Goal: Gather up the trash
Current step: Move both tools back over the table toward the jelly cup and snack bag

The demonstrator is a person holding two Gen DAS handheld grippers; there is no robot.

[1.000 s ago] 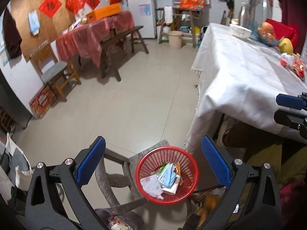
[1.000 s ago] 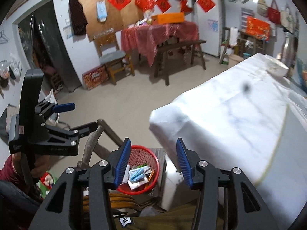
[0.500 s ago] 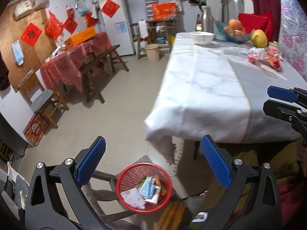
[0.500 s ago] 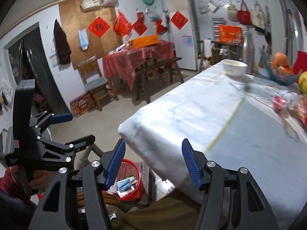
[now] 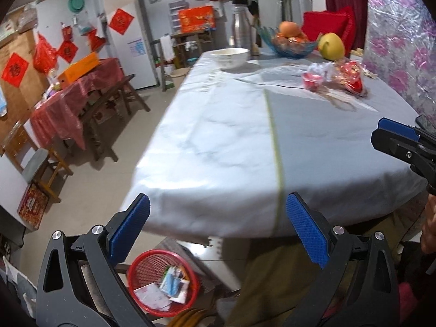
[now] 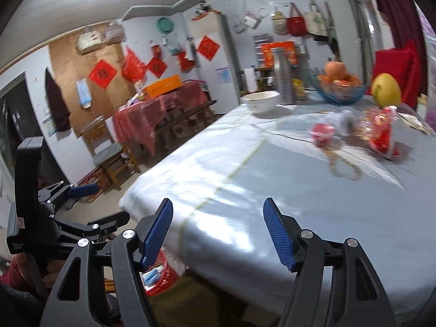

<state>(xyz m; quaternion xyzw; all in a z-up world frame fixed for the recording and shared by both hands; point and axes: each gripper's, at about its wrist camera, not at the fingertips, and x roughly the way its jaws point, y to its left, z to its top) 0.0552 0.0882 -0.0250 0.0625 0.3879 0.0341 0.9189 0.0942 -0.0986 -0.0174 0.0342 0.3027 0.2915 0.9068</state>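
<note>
1. The left wrist view looks down into the red basket [image 5: 162,282] on the floor by the table [image 5: 245,150], with paper scraps and packets inside; the left gripper [image 5: 218,231] is spread wide and empty.
2. In the right wrist view the basket [image 6: 163,275] is mostly hidden behind a finger.
3. The right gripper [image 6: 218,231] has just been opening, nothing between its jaws.
4. Red wrappers [image 6: 381,133] lie far across the table.

Tablecloth [image 5: 231,141] white, crossed by 1 thin yellow-green stripe; basket [image 5: 152,269] red mesh, filled with white and blue scraps; gripper pads [image 5: 305,234] blue, ribbed, on black frames; bowl [image 5: 230,57] white; fruit dish [image 5: 288,45] blue glass; pomelo [image 5: 331,46] yellow; wrappers [image 5: 351,79] red.
</note>
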